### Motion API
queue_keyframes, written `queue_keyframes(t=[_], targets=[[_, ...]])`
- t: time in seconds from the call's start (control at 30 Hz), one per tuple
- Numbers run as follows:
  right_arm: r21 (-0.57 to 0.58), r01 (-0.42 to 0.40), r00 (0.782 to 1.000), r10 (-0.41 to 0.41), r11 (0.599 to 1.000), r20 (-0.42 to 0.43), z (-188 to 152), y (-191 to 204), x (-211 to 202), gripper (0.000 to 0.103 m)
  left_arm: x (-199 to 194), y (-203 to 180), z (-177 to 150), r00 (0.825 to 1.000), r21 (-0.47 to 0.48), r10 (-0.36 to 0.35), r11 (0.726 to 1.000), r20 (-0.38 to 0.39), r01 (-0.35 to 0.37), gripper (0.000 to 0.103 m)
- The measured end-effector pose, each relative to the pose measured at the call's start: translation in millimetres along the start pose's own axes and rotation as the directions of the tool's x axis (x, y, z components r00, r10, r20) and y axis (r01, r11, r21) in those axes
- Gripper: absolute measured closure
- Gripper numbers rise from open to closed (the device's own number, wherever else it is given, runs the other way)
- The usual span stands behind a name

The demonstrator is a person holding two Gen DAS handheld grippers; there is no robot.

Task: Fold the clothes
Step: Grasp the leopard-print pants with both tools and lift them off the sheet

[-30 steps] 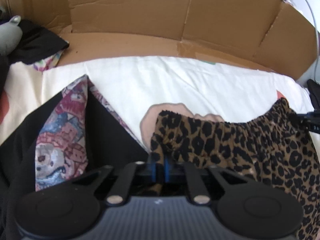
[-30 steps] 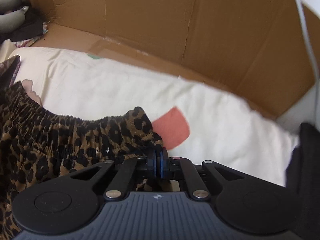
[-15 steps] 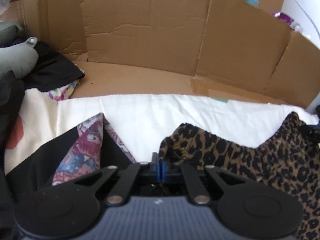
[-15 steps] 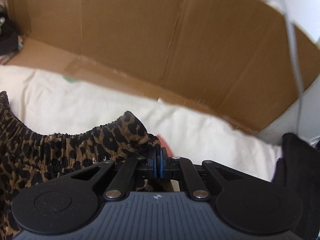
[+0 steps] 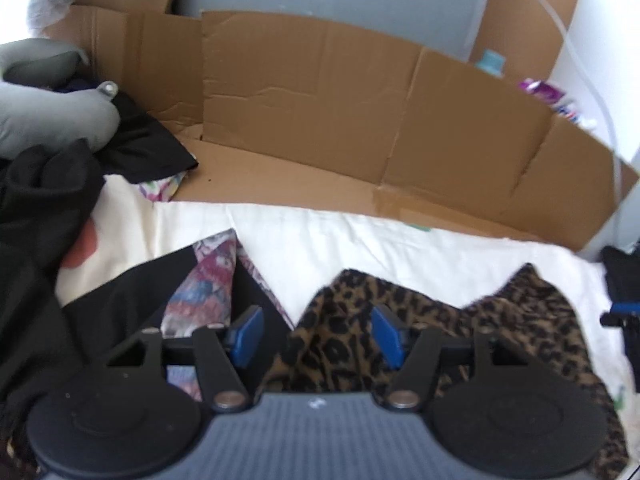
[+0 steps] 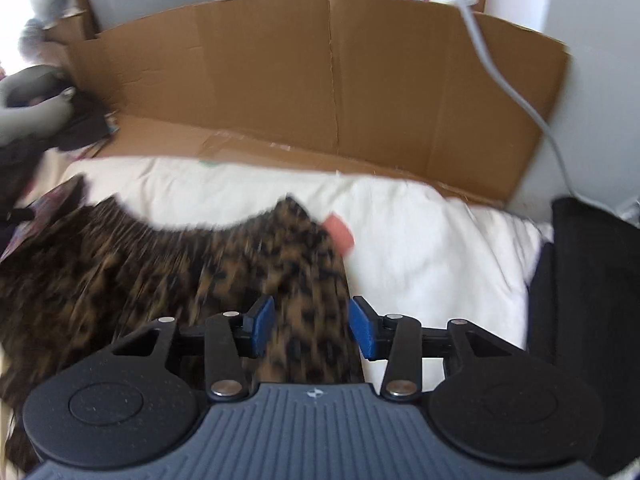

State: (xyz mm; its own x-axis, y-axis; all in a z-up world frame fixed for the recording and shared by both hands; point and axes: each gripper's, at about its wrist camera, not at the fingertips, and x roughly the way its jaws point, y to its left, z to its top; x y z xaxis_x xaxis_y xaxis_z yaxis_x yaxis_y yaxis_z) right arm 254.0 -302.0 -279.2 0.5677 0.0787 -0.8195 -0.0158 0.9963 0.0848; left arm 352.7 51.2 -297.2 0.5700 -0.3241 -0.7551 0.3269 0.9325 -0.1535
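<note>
A leopard-print garment (image 5: 472,320) lies on the white sheet (image 5: 360,240), its elastic waistband toward the cardboard. My left gripper (image 5: 316,334) is open, its blue pads (image 5: 248,334) spread on either side of the garment's left waistband corner. In the right wrist view the same leopard-print garment (image 6: 168,264) is blurred, and my right gripper (image 6: 312,330) is open with the right waistband corner lying loose between its blue pads (image 6: 362,330). The right gripper's tip (image 5: 620,316) shows at the left wrist view's right edge.
A black garment with a patterned lining (image 5: 200,296) lies left of the leopard piece. A black clothes pile (image 5: 36,216) and a grey cushion (image 5: 48,108) sit at far left. A cardboard wall (image 6: 320,92) rings the back. Black fabric (image 6: 584,300) lies at right, and a white cable (image 6: 508,80) hangs there.
Both grippers, shut on the waistband corners earlier, have opened and let the leopard garment go. Both views have tilted up and pulled back, and the garment has settled onto the sheet.
</note>
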Motion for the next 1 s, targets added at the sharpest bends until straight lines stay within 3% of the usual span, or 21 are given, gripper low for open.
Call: queue_keyframes(t=[0.27,0.43,0.53,0.6,0.7,0.87,1.0], targets=[[0.012,0.028,1.000,-0.028,1.000,-0.006,-64.3,-22.0,-63.0,0.054,-54.9,3.5,-24.6,0.997,0.024,0.028,0.999,0.074,-0.030,0.039],[0.079,0.050,0.998,-0.047,0.996,-0.040,-107.8,-32.5,-86.3,0.054,-79.2,3.2,-53.8,0.998,0.064,0.029,0.997,0.047,-0.032,0.039],[0.165,0.044,0.999,-0.040,0.985,-0.024,-132.3,-36.9,-100.5,0.054,-92.5,6.5,-77.9,0.999,0.071,0.032,0.997,-0.012,-0.031,0.038],[0.230,0.010,1.000,-0.010,0.973,-0.001,-144.6,-32.6,-106.7,0.054,-97.5,9.1,-95.1,0.996,0.073,0.036,0.997,-0.076,-0.031,0.038],[0.240,-0.058,0.998,0.057,0.969,0.011,-155.8,-22.0,-107.9,0.054,-103.3,12.3,-116.4,0.990,0.072,0.037,0.997,-0.136,-0.027,0.038],[0.357,-0.169,0.984,0.180,0.919,0.003,-163.1,-11.5,-104.8,0.054,-106.0,19.1,-136.7,0.983,0.042,0.041,0.999,-0.177,-0.034,0.038],[0.356,-0.240,0.966,0.259,0.903,-0.005,-161.1,11.8,-99.3,0.054,-100.0,28.1,-141.7,0.980,-0.014,0.035,0.999,-0.195,-0.039,0.042]])
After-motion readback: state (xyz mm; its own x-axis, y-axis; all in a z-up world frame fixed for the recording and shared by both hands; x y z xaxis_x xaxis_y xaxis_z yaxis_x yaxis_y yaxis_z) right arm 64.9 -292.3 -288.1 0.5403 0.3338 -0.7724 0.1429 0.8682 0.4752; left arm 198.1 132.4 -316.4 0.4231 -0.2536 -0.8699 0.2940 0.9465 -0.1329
